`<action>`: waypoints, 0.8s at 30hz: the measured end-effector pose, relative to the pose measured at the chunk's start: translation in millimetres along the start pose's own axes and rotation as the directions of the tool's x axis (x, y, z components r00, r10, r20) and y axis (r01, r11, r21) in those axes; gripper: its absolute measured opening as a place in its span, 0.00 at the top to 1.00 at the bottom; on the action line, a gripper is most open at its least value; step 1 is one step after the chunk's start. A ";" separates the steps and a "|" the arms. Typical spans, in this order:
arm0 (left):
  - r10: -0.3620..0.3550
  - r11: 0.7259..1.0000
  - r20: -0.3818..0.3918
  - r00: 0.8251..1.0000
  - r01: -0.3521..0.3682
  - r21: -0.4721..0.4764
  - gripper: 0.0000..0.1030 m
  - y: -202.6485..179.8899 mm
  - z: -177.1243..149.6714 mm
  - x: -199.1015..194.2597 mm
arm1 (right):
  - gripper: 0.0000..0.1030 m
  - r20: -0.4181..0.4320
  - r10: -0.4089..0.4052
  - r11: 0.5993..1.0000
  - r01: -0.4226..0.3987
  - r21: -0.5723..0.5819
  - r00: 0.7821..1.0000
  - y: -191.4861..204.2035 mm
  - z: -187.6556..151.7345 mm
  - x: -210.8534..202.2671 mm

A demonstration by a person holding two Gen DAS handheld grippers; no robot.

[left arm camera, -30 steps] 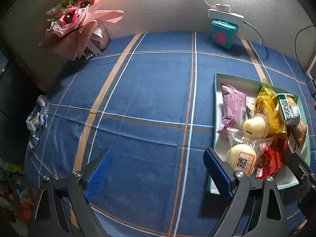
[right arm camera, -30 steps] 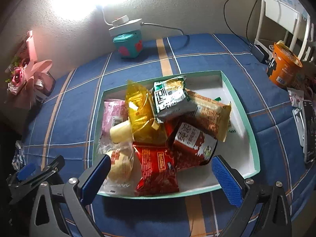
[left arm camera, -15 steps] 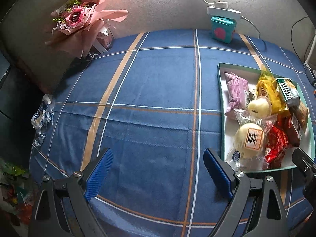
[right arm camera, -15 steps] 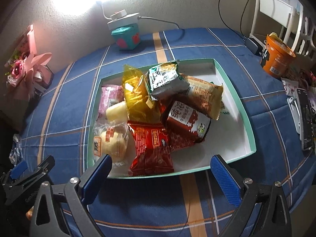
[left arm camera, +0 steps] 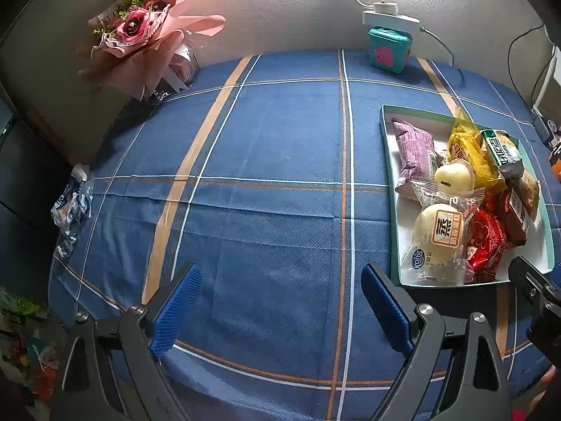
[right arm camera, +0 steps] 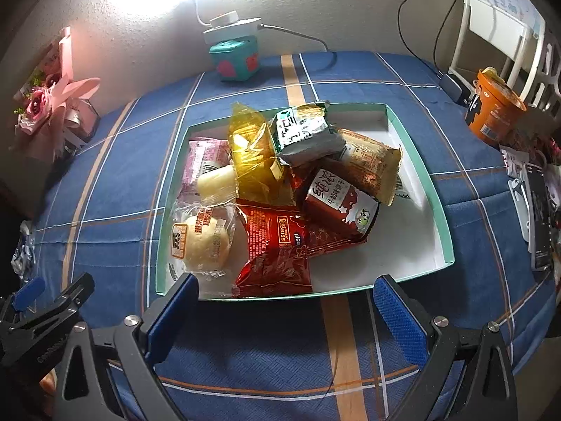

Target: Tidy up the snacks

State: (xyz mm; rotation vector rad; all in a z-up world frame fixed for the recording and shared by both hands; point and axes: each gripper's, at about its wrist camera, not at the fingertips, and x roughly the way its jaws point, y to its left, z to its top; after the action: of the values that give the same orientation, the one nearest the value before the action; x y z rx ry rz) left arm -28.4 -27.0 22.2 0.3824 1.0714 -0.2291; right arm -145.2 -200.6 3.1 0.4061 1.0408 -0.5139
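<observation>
Blue checked cloth (left arm camera: 280, 147) with white and orange lines covers the desk, and a shallow teal-rimmed box (right arm camera: 417, 161) with a white floor sits on it toward the right side of the left wrist view. Heaped in the left and middle of that box are the snacks: a purple wrapper (right arm camera: 205, 161) at the far left, a clear-wrapped pale bun (right arm camera: 207, 242) at the near left corner, a smaller pale bun (right arm camera: 215, 179) just behind it, a yellow bag (right arm camera: 252, 154), a grey-green packet (right arm camera: 305, 133) lying on top, a tan packet (right arm camera: 371, 165), a dark red milk-biscuit packet (right arm camera: 338, 203) and a bright red packet (right arm camera: 277, 249) at the near rim. The box's right part is bare white. The left hand-held gripper (left arm camera: 280, 301) hangs over plain cloth left of the box, its blue pads spread wide with nothing between them. The right hand-held gripper (right arm camera: 285, 307) is likewise wide open and empty, poised at the near rim of the box. Against the wall stand a teal cube (right arm camera: 235, 59) with a white power strip (right arm camera: 233, 26) on top and a pink bouquet (left arm camera: 140, 42); an orange cup (right arm camera: 494, 108) stands at the far right.
</observation>
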 end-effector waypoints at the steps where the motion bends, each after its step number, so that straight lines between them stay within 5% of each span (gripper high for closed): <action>1: -0.003 1.000 -0.001 1.000 0.003 0.003 0.10 0.2 -0.1 -0.2 | 0.02 0.000 -0.001 1.000 0.001 -0.001 1.000 0.3 0.2 0.0; 24: -0.015 0.999 -0.005 1.000 0.016 0.028 0.10 3.3 -1.1 3.9 | 0.02 -0.007 -0.024 0.999 0.024 -0.028 1.000 5.1 0.3 1.6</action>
State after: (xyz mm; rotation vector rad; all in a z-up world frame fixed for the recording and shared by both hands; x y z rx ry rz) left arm -26.3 -23.5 18.9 0.4003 1.0766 -0.2576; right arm -141.3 -197.0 2.2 0.3710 1.0595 -0.5187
